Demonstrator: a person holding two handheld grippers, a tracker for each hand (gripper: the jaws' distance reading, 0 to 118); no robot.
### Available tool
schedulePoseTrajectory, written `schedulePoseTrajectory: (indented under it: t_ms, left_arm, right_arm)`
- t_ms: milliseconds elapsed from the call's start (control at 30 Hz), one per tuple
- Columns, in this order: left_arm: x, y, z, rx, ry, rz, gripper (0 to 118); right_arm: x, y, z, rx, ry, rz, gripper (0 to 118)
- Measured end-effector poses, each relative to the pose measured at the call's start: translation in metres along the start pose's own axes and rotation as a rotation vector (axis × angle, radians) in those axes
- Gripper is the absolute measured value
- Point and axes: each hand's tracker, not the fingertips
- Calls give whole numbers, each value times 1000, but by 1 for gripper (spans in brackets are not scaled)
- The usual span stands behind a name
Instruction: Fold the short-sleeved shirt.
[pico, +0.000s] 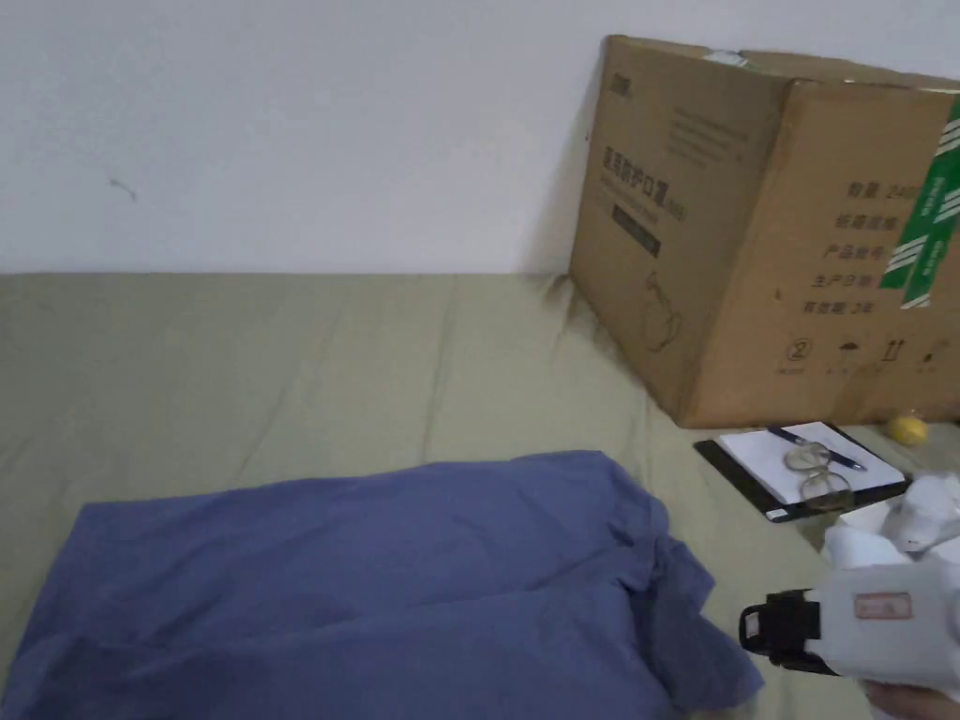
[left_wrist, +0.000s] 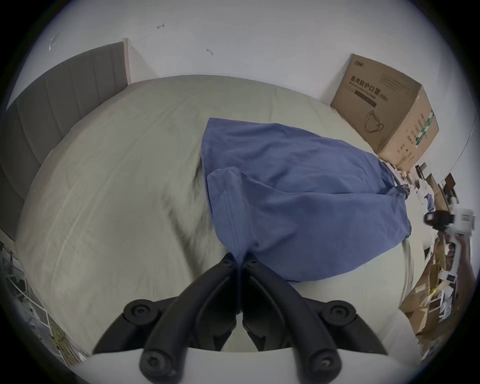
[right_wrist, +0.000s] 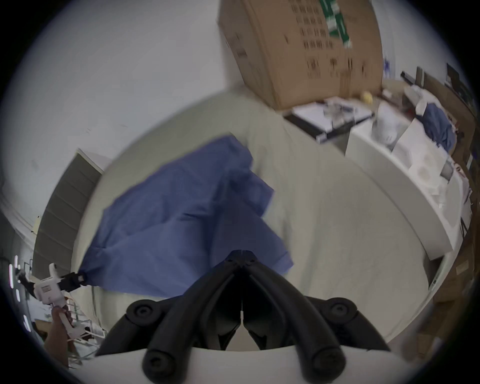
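Head view. One blue shirt (pico: 375, 581) lies spread on the olive bed sheet (pico: 281, 375), well in front of the one cardboard box (pico: 769, 234) that stands against the wall. Between box and shirt, just at the box's foot: one clipboard (pico: 797, 469) with paper, one pen (pico: 816, 448) and one pair of glasses (pico: 814, 473) on it; a small yellow thing (pico: 907, 429) sits beside it, too small to identify. The right gripper (pico: 750, 633) sits just off the shirt's crumpled end nearest the box, apart from the cloth; whether its jaws are parted cannot be told from here.

Left gripper view. The left gripper (left_wrist: 240, 259) has its jaws clenched on a stitched hem corner of the shirt (left_wrist: 298, 194), at the end far from the box (left_wrist: 384, 109). The cloth rises from the sheet to the jaws, probably lifted to carry that end over for a fold. The right gripper shows far off, below the box, beside the shirt's other end.

Right gripper view. Blurred. The right gripper (right_wrist: 242, 256) has its jaws pressed together with no cloth visibly between them; the shirt (right_wrist: 181, 220) lies just beyond the tips, below the box (right_wrist: 298, 52). Likely it is poised to take this end next. Far from the box, the left gripper (right_wrist: 80, 279) holds the opposite corner.
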Motion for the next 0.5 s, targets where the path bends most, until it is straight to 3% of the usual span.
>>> schedulePoseTrajectory:
  t_ms: [33, 67, 100, 133, 267, 367, 400, 467, 500]
  left_arm:
    - [-2, 0, -1, -7, -5, 9, 0]
    - [-4, 0, -1, -16, -2, 18, 0]
    - [-7, -1, -3, -31, 0, 37, 0]
    - [-7, 0, -2, -35, 0, 56, 0]
    - [-12, -2, -4, -42, -10, 88, 0]
    - [-8, -4, -11, -71, 17, 55, 0]
    - [-4, -3, -13, -85, 28, 41, 0]
    - [-1, -3, -15, -98, 42, 31, 0]
    - [-1, -3, -16, -102, 46, 30, 0]
  right_arm:
    - [6, 5, -13, -31, 0, 4, 10]
    - [10, 8, -21, -44, -31, 7, 40]
    - [14, 9, -34, -70, -54, -10, 86]
    - [18, 10, -46, -111, -80, -50, 118]
    - [20, 5, -63, -143, -20, -204, 94]
    - [7, 1, -80, -225, -46, -151, 89]
    - [-3, 0, -79, -206, -123, -60, 77]
    - [-19, -2, -78, -203, -245, 96, 25]
    - [-22, -4, -76, -175, -252, 127, 7]
